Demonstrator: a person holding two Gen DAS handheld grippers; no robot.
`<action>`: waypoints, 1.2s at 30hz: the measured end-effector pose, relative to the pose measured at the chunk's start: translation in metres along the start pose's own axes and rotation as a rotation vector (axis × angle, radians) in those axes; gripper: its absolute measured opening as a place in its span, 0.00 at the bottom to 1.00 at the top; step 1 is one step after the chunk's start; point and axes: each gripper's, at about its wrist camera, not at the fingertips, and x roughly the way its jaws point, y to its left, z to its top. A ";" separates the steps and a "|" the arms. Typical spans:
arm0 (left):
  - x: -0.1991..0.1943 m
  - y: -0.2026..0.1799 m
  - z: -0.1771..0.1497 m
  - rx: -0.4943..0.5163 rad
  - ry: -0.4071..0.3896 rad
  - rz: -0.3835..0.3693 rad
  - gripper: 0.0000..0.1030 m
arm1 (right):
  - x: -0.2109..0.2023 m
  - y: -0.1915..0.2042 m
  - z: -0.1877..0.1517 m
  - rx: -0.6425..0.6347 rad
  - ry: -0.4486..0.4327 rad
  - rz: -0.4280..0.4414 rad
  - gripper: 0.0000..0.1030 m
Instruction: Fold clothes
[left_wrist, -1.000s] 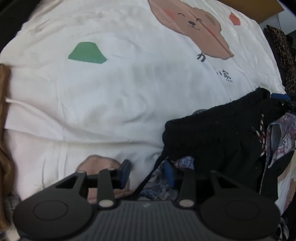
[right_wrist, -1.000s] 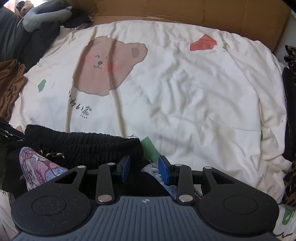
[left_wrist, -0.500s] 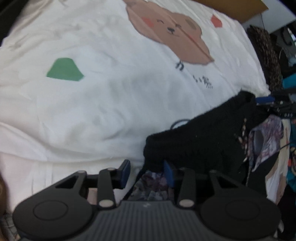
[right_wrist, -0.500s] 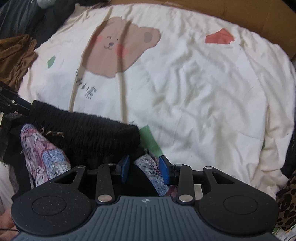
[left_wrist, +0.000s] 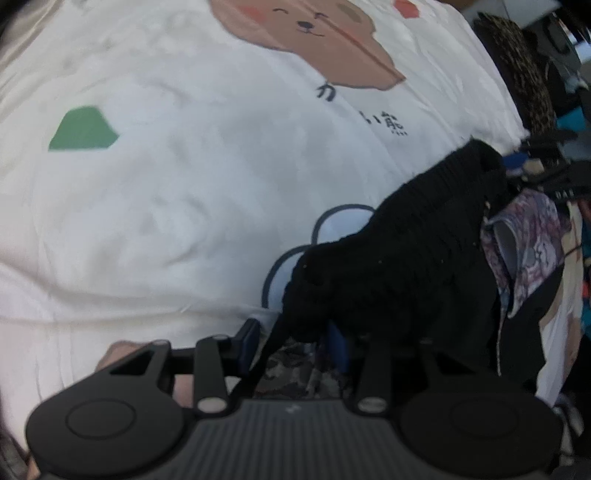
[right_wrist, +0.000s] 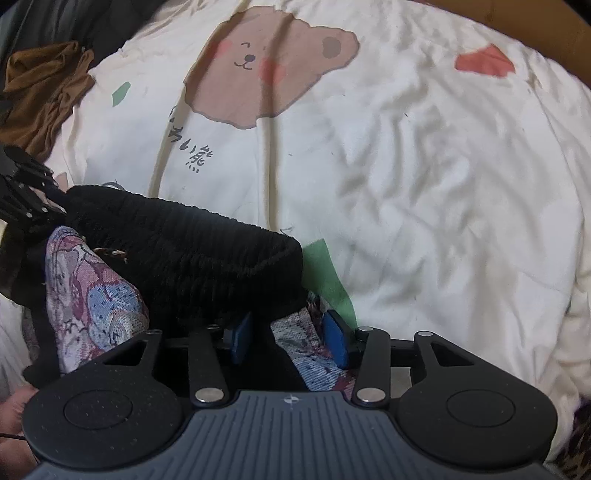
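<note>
Garment (right_wrist: 192, 254), black-ribbed with a floral panel, hangs over the bed's bear-print duvet (right_wrist: 424, 166). Your left hand-held gripper (left_wrist: 295, 341) pinches one corner; the right hand-held gripper's (right_wrist: 286, 338) jaws are opening around floral cloth. Lower evenly.

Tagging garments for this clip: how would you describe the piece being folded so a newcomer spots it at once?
Start at the white bedspread with the big brown bear print. At its near edge, stretched between the left gripper and the right gripper, lies the garment. Its thick, ribbed black waistband and purple-blue floral cloth distinguish it from the plain brown garment at the far left.
</note>
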 end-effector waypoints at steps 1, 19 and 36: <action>0.000 -0.002 -0.001 0.016 -0.005 0.004 0.42 | 0.002 0.003 0.002 -0.017 0.000 -0.012 0.49; -0.002 -0.020 -0.007 0.113 -0.075 -0.001 0.27 | 0.007 0.020 -0.001 -0.092 -0.118 -0.047 0.35; -0.058 -0.008 0.007 0.049 -0.267 0.058 0.13 | -0.049 0.019 0.006 0.010 -0.318 -0.105 0.17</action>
